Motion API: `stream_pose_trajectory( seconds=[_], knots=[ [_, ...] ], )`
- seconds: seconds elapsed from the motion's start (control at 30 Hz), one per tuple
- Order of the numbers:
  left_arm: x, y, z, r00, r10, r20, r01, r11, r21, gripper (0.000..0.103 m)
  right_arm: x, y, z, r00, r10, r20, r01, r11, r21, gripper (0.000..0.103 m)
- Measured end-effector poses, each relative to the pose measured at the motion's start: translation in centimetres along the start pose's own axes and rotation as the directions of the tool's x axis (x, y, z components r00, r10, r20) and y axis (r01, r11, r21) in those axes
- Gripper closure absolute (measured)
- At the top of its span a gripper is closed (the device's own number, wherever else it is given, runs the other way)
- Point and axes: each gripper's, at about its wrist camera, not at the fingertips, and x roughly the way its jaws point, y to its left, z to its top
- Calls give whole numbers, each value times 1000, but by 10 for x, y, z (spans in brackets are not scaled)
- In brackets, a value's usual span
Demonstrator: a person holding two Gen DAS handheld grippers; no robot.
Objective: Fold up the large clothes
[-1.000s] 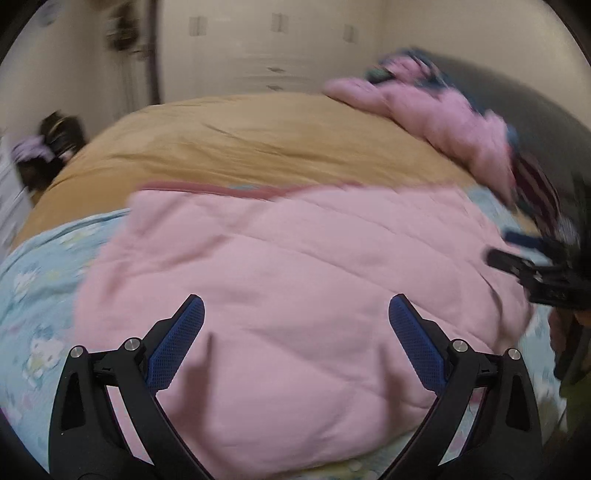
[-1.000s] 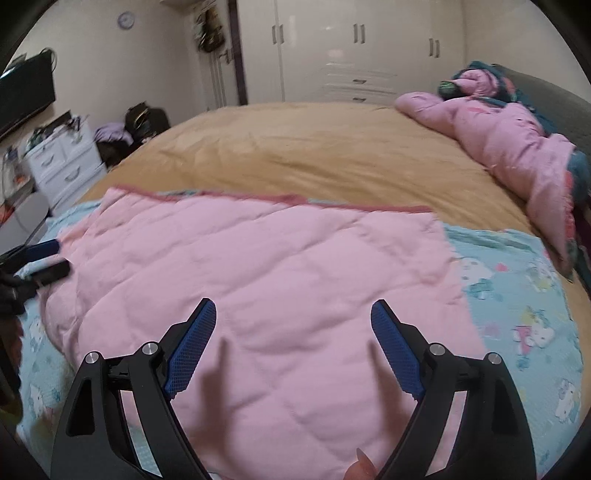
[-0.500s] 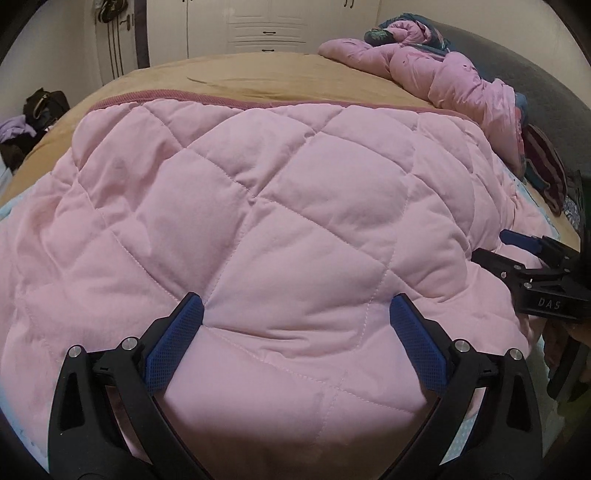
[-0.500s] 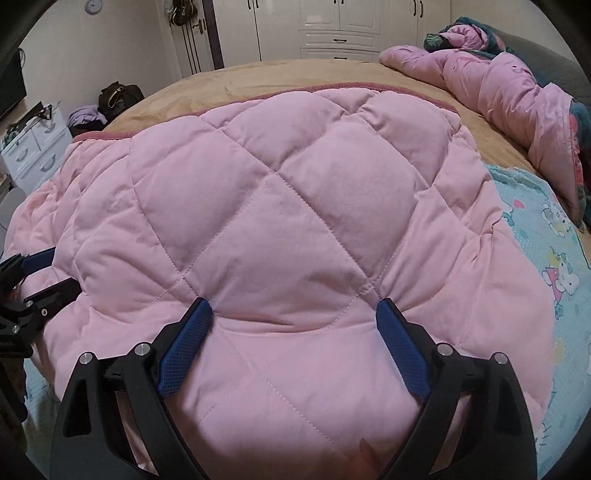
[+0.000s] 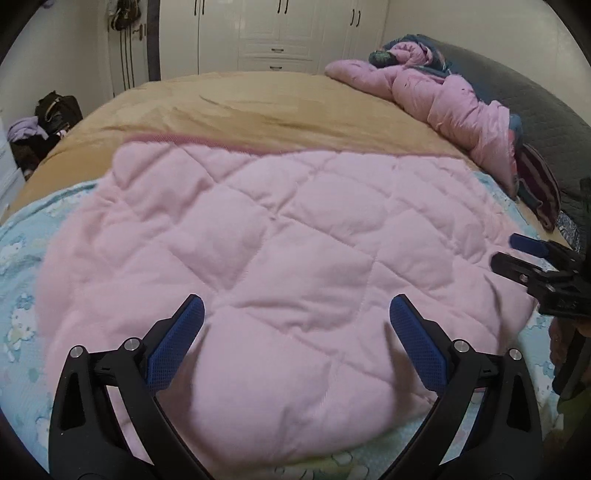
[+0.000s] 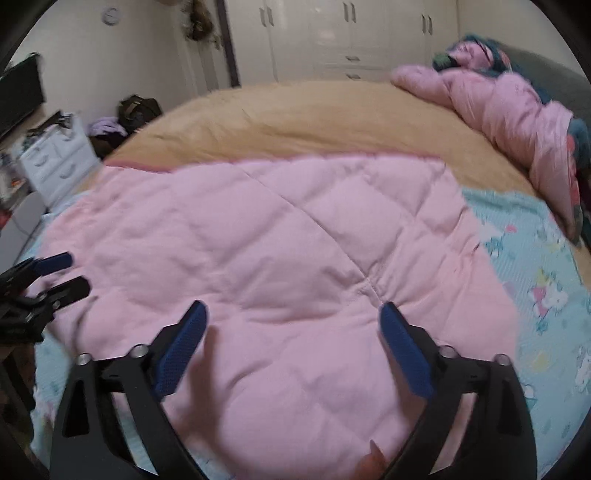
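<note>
A large pink quilted garment [image 5: 280,251] lies spread flat on the bed, with a darker pink trim along its far edge. My left gripper [image 5: 295,306] hovers open over its near part, and nothing is between the blue pads. My right gripper [image 6: 291,308] hangs over the same cloth further right; its jaws are opening and nothing is between them. Each gripper also shows at the other view's edge: the right gripper [image 5: 508,249] by the garment's right side, the left gripper [image 6: 70,271] by its left side.
The garment lies on a light-blue cartoon-print sheet [image 6: 546,295] over a tan bedspread [image 5: 266,110]. A bundled pink jacket [image 5: 454,107] lies along the dark headboard at the right. White wardrobes [image 5: 277,33] stand behind, and a white drawer unit [image 6: 55,158] and a black bag [image 5: 55,110] are at the left.
Half a second ago the quilted cloth bulged up close and filled both views. Now it lies lower and flatter, with sheet and bedspread showing around it. The right jaws stand slightly wider.
</note>
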Motion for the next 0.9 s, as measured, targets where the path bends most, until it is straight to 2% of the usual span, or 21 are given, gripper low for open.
stream_pose_trajectory(
  seconds=[0.23,0.57,0.77,0.9],
  knots=[
    [-46,-1,1,997,41,65,-41,999,8,8,-59,-14,-9,996,48,73,-52,998,47,4],
    [-83,16,-4,992,62,113,-61,998,-17,8,-115,-46,-13,990,-9,143,-2,997,75,4],
    [-81,49,-6,989,112,95,-106,992,-63,8,-115,-69,-15,991,-39,127,29,997,78,4],
    [-69,81,-2,988,140,70,-131,984,-117,8,-94,-94,-16,997,-49,55,42,992,120,4]
  ],
)
